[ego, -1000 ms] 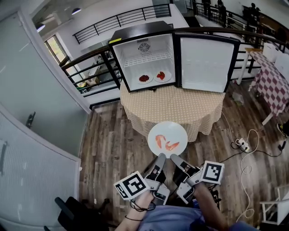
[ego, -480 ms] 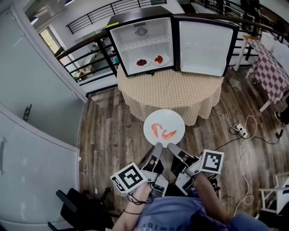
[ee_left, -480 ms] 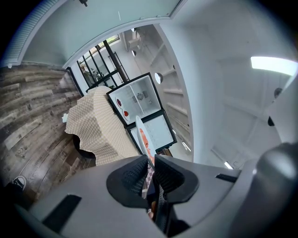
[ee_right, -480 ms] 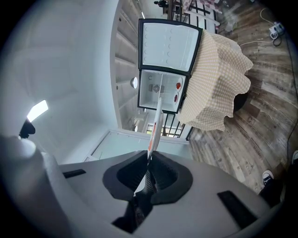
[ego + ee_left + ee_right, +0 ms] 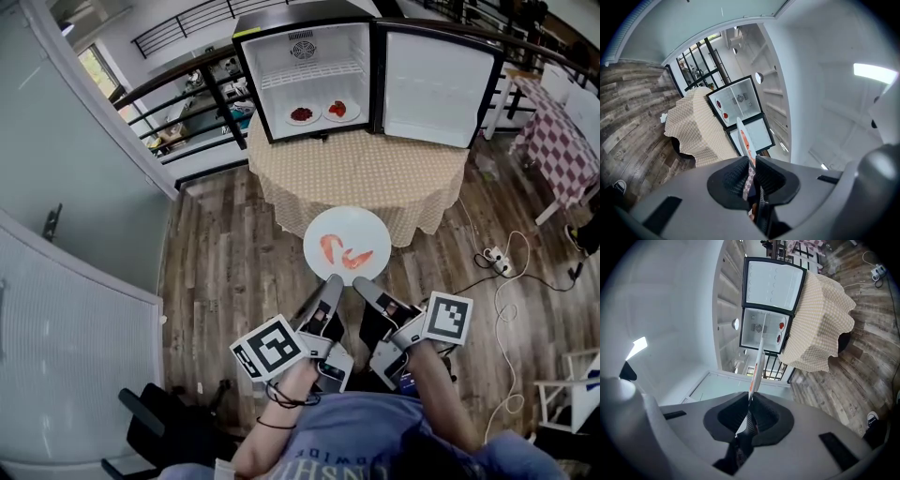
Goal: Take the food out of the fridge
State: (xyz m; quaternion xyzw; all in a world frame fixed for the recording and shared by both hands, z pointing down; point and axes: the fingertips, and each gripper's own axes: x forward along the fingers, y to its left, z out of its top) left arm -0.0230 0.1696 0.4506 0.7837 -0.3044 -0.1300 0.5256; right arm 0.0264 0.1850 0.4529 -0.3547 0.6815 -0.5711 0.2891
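A white plate with orange-red food is held level above the wood floor, in front of the table. My left gripper is shut on the plate's near rim, and my right gripper is shut on the same rim beside it. In the left gripper view the plate shows edge-on between the pads, as does the plate in the right gripper view. The black fridge stands open on the table, with two small plates of red food on its floor.
The round table has a checked cloth. The fridge door swings open to the right. A railing runs behind the table. A glass wall is at the left. Cables and a power strip lie on the floor at the right.
The plate in both grippers has come back from the table toward me. The fridge and table now sit higher and farther in the head view.
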